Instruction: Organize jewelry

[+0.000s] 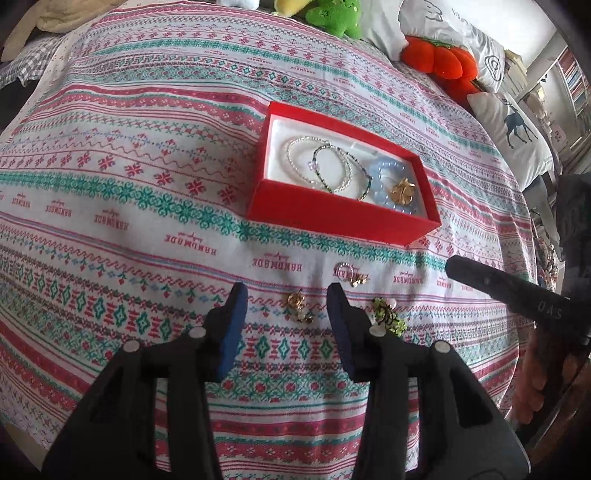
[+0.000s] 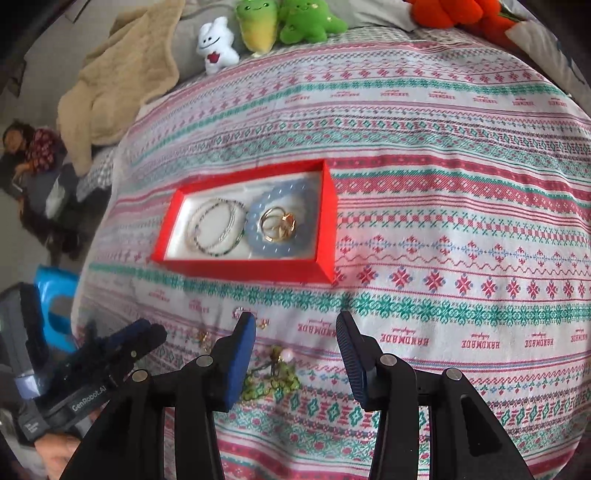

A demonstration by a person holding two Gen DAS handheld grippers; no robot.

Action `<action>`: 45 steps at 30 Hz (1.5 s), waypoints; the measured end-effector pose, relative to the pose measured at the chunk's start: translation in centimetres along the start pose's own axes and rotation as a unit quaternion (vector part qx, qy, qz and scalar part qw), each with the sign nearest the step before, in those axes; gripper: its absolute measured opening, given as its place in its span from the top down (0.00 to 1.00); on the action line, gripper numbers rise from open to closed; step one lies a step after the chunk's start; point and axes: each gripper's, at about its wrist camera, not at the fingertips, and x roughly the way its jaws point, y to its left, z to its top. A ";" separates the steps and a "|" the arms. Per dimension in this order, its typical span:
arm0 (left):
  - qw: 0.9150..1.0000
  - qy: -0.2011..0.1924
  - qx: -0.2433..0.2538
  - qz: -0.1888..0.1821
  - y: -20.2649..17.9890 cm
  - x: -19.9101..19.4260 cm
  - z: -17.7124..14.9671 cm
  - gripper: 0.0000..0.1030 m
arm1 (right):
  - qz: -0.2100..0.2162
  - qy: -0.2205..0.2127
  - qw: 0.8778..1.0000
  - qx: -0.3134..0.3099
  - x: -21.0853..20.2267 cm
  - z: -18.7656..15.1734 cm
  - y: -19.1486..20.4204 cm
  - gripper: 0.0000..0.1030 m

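A red box [image 1: 332, 216] [image 2: 243, 267] lies on the patterned cloth and holds beaded bracelets [image 1: 325, 168] [image 2: 216, 227], a pale blue bead bracelet [image 1: 391, 173] [image 2: 258, 243] and gold pieces [image 1: 402, 190] [image 2: 279, 223]. My left gripper [image 1: 287, 299] is open and empty above a gold earring [image 1: 300, 306] on the cloth. A small ring with a gold charm [image 1: 349, 275] and a green bead piece [image 1: 388, 314] [image 2: 275, 380] lie nearby. My right gripper [image 2: 295, 328] is open and empty, just above the green bead piece.
Plush toys [image 2: 258, 22] [image 1: 332, 16], an orange plush [image 1: 439, 61], pillows [image 1: 513, 129] and a beige blanket [image 2: 122, 74] lie around the far edge of the cloth. A blue stool [image 2: 55, 302] stands at the left.
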 end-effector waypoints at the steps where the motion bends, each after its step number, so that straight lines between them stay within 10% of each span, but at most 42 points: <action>1: 1.000 0.002 0.002 0.002 -0.1 0.1 -0.3 0.55 | -0.004 0.007 1.000 -0.006 0.3 -0.4 0.3 0.55; 9: 1.000 0.001 0.023 0.002 -1.7 1.0 -0.8 0.56 | -0.004 0.023 1.000 -0.021 1.2 -1.5 2.6 0.55; 22: 0.999 0.017 0.039 0.032 -1.9 3.8 -0.2 0.96 | -0.003 0.043 0.991 -0.128 2.7 -2.6 5.5 0.56; 35: 1.000 0.000 0.002 0.007 1.0 1.3 0.2 0.97 | -0.029 0.064 0.963 -0.259 6.0 -5.3 10.5 0.59; 41: 1.000 0.016 -0.009 -0.012 1.7 1.4 -0.2 0.97 | -0.058 0.069 0.952 -0.294 7.7 -5.7 11.0 0.86; 45: 1.000 0.020 -0.005 -0.011 1.2 1.7 -0.3 0.79 | -0.051 0.061 0.954 -0.290 7.1 -5.5 11.3 0.87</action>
